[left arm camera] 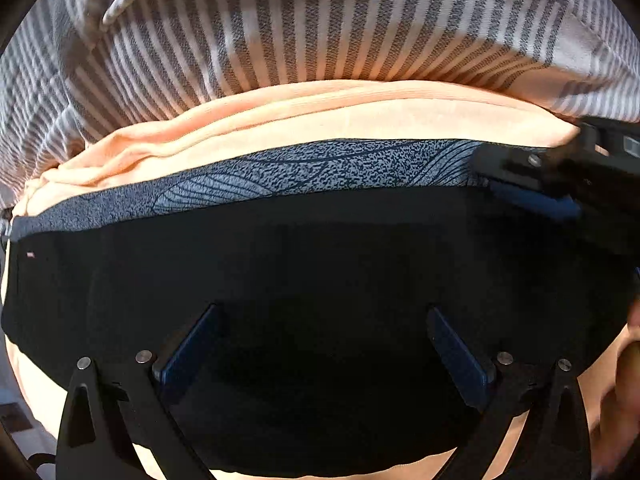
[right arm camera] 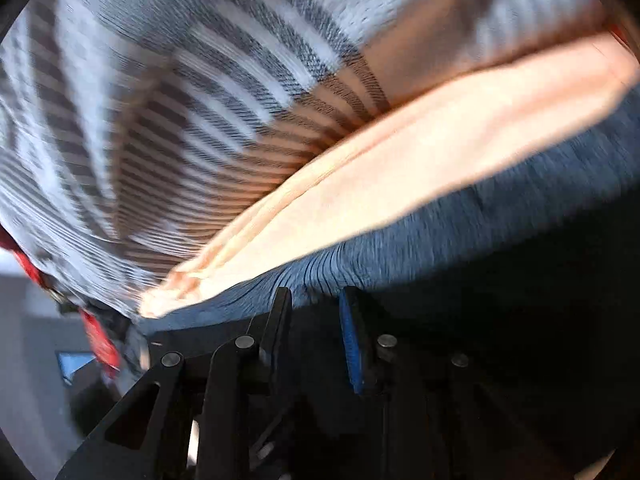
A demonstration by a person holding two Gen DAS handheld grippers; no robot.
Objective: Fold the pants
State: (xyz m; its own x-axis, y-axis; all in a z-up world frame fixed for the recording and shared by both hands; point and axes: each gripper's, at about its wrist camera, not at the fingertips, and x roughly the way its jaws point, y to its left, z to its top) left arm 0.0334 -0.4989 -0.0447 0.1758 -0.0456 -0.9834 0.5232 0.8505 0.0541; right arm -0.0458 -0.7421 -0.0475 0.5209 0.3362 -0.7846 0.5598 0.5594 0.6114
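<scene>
Here, from the left wrist view, the pants [left arm camera: 280, 280] lie spread as a broad black field across an orange sheet [left arm camera: 320, 120], their speckled grey-blue waistband [left arm camera: 280, 176] running along the far edge, with a striped cover [left arm camera: 320, 28] beyond. The left gripper [left arm camera: 324, 344] hangs above the dark cloth with its jaws spread wide and nothing between them. At the right end of the waistband the right gripper [left arm camera: 532, 188] meets the band. From the right wrist view, blurred by motion, the right gripper [right arm camera: 316, 308] has its jaws drawn close with the waistband [right arm camera: 440, 248] edge bunching between them; whether the pads actually press the cloth cannot be told. The fabric looks light, soft and limp, so it should sag and crease wherever it is unsupported. The elastic band seems the firmest place to pinch, ideally at both corners so the fold stays even.
</scene>
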